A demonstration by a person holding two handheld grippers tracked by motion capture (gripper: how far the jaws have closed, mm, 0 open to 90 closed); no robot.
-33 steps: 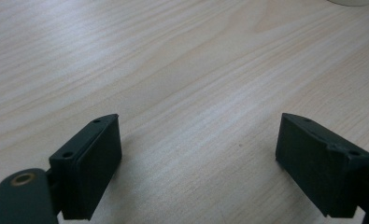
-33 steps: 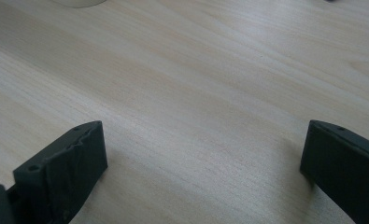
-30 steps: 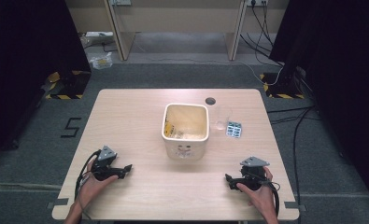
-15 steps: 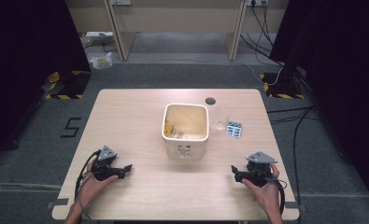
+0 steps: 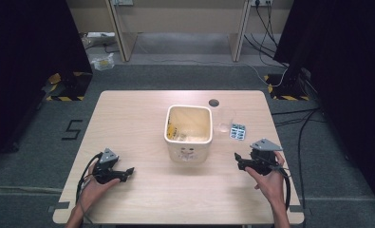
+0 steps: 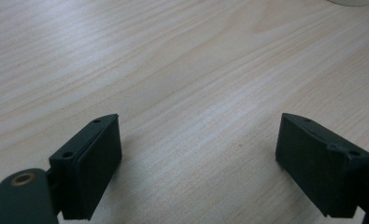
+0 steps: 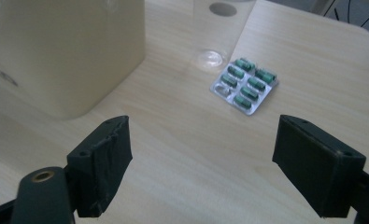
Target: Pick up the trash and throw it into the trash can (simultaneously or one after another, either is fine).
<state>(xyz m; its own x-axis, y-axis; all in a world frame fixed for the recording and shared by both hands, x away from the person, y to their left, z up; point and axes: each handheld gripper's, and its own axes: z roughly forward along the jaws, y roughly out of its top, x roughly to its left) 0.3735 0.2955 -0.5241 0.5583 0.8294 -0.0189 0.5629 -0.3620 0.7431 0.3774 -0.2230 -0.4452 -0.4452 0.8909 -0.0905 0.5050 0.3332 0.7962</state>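
Left gripper (image 5: 128, 171) resting wide open on bare table (image 5: 128, 118), nothing between the jaws. Right gripper (image 5: 237, 159) likewise spread, aimed at the blister pack (image 7: 244, 86) lying flat beside the clear cup (image 7: 219, 32), right of the cream bin (image 5: 189, 130). Probably light, thin, slippery foil: best pinched at one edge.

A light wooden table (image 5: 137, 118) stands on grey carpet. Near its centre sits a cream square bin (image 5: 189, 132). Just right of the bin stands a clear plastic cup (image 5: 224, 119), and beside the cup lies a blister pack of green capsules (image 5: 238, 131). A small dark round hole (image 5: 213, 102) marks the tabletop behind the cup.
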